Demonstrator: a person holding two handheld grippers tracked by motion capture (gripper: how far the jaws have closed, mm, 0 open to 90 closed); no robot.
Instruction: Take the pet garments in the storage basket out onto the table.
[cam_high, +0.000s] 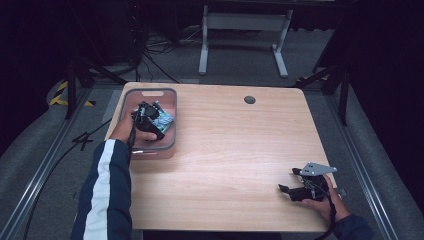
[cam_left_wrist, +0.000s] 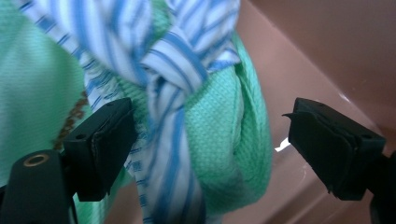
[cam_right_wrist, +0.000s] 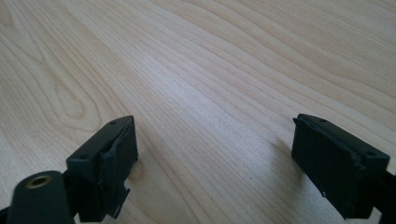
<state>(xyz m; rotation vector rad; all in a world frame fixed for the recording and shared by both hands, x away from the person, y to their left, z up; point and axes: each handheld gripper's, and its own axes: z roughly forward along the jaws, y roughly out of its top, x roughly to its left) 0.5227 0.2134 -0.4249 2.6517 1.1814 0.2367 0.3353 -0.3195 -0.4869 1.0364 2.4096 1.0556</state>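
In the high view, a light wooden table (cam_high: 225, 165) was seen from above, with a pinkish rectangular plastic bin with a grey rim (cam_high: 150, 95) set near its far left corner. The left gripper (cam_high: 148, 116) was lowered into that bin, held by a hand coming out of a dark sleeve with a white stripe (cam_high: 102, 195). Just beside the gripper, inside the bin, a bundle of green and blue-and-white striped cloth (cam_high: 164, 119) was visible. The right gripper (cam_high: 290, 189) was held low over the table near its near right corner, well apart from the bin, with its jaws pointing left across bare wood.

In the left gripper view, the jaws were spread wide, with the cloth bundle (cam_left_wrist: 187, 116) lying between them: a knotted blue-and-white striped strip over green knit fabric. The left jaw was seen at the cloth's edge; whether it touched could not be told. The right jaw stood clear of the cloth, against the bin's pink wall (cam_left_wrist: 317, 56). Nothing was clamped.

In the right gripper view, the jaws were parted wide over the wood grain of the table (cam_right_wrist: 210, 70), with nothing between them.
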